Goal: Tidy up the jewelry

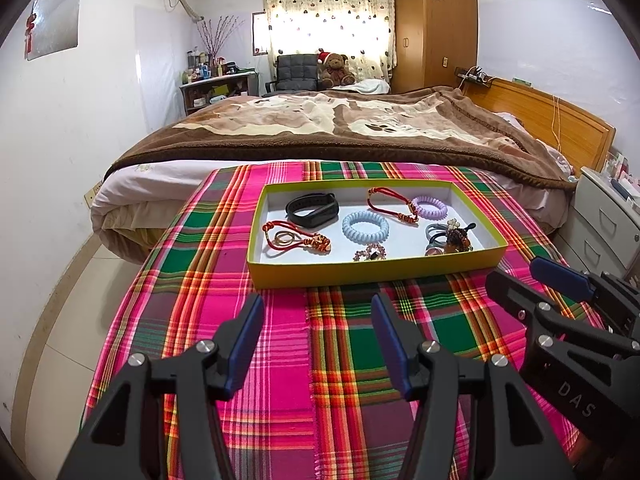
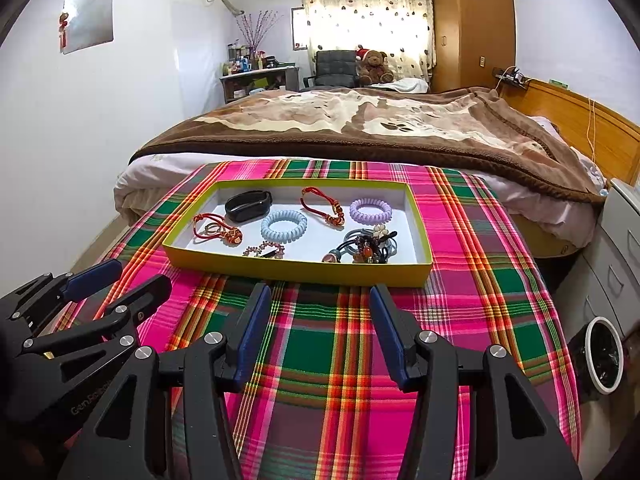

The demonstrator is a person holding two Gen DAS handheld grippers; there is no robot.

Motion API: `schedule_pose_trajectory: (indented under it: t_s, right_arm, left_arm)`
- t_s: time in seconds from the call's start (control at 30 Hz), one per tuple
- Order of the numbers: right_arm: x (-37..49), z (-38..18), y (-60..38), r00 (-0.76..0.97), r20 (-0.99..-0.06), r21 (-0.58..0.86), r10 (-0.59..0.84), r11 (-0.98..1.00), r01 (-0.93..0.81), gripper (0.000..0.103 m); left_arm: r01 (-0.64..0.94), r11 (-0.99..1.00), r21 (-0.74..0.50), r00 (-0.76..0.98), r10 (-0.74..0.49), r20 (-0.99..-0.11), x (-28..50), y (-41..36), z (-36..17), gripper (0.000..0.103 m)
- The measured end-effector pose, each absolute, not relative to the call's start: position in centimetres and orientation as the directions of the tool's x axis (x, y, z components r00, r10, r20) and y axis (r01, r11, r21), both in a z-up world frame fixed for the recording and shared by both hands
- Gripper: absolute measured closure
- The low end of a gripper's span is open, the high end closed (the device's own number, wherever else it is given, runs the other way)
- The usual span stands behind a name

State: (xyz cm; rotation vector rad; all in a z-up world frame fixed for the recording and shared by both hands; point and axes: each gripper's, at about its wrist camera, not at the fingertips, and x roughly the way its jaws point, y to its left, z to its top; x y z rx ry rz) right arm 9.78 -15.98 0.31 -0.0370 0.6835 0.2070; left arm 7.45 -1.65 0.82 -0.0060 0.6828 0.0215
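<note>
With both the left tongs (image 1: 316,344) and right tongs (image 2: 320,336) spread apart and empty, approach the yellow tray (image 2: 296,272) low, pinching one hair tie (image 2: 284,225) cleanly.

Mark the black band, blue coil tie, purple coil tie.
black band (image 1: 313,209), left wrist view, middle of strap
blue coil tie (image 1: 347,229), left wrist view, left coil
purple coil tie (image 2: 357,210), right wrist view, left coil

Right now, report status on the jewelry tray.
Left gripper and right gripper open, empty. Jewelry tray on plaid cloth, untouched. Path clear.
</note>
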Motion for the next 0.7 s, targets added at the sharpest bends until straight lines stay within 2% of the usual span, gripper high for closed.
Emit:
schedule_pose_trajectory:
  t_s: [0.7]
  right_arm:
    - [9.54, 0.37, -15.91, 0.755, -0.632, 0.034, 0.174, 0.98, -0.198, 0.051]
  left_arm:
    - [-0.023, 1.0, 0.006, 0.775, 0.022, -0.632, 7.39, -1.52, 0.84, 0.045]
